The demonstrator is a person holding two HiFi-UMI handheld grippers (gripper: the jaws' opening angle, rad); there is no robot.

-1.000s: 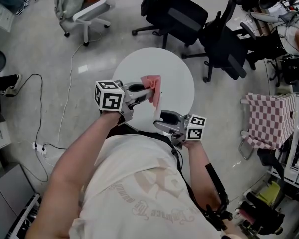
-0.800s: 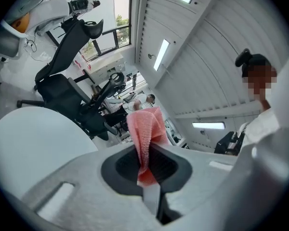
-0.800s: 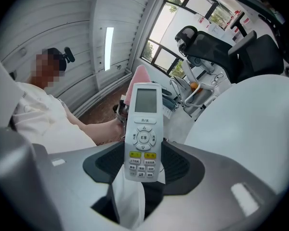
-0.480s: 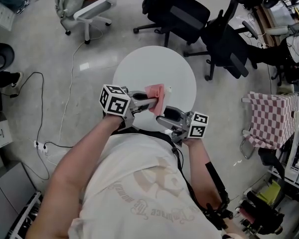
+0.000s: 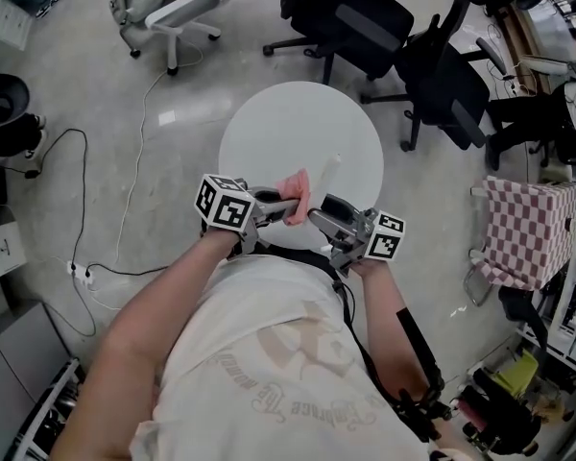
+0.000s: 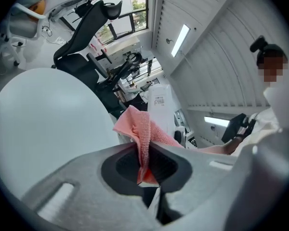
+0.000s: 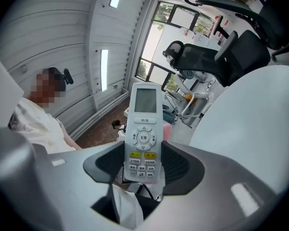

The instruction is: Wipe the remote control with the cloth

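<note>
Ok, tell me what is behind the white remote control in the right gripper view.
A sliver of pink woven cloth shows past the right edge of the white push-button remote control. The remote covers the rest of it, so contact cannot be judged.

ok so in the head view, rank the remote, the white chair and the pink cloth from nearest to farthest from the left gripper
1. Pink cloth: pinched in the left gripper's jaws.
2. Remote: just to its right, held in the right gripper.
3. White chair: far off on the floor, upper left, past the table.
</note>
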